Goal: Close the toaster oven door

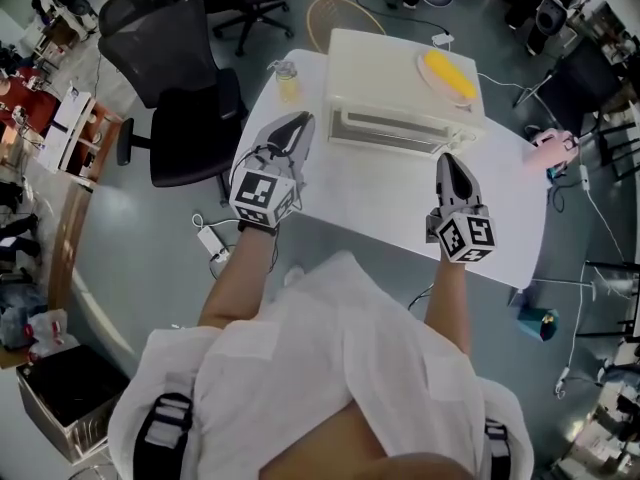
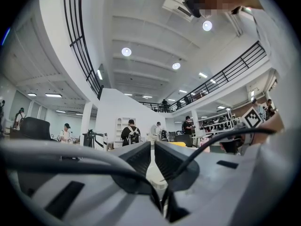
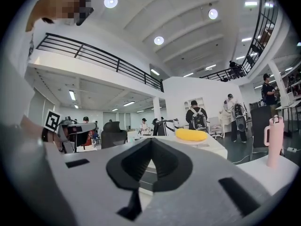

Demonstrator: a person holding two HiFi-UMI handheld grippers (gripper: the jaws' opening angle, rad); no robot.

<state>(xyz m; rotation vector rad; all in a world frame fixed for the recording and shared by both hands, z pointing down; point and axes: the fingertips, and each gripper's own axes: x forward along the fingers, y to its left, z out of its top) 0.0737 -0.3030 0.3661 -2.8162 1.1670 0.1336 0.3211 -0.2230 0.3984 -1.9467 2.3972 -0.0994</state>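
White desk (image 1: 380,203): carries every item below and juts into a large open hall.

Black office chair (image 1: 170,68): on the floor at the desk's left, well clear of the work.

Cream toaster oven (image 1: 395,63): at the far middle of the desk, front towards the person. Its door (image 1: 385,128) looks upright against the frame; whether it is fully latched cannot be told.

Left tongs (image 1: 298,120): slightly spread, nothing between them, short of the oven's left front corner.

Right tongs (image 1: 447,160): pressed together, empty, pointing at the door's right end and not touching it.

Plate (image 1: 424,66): on the oven's roof, bearing a yellow piece of food (image 1: 450,76).

Pink bottle (image 1: 553,144): at the desk's right edge, apart from the oven.

Small jar (image 1: 287,82): yellow contents, just beside the oven's left side, beyond the left tongs.

Hazards, as judged: a hard or off-centre push on the door could slide the oven back and jolt the plate. Closed tips may skid off the door. A left reach could knock the jar.

Obstruction: nothing lies between either tongs and the door.
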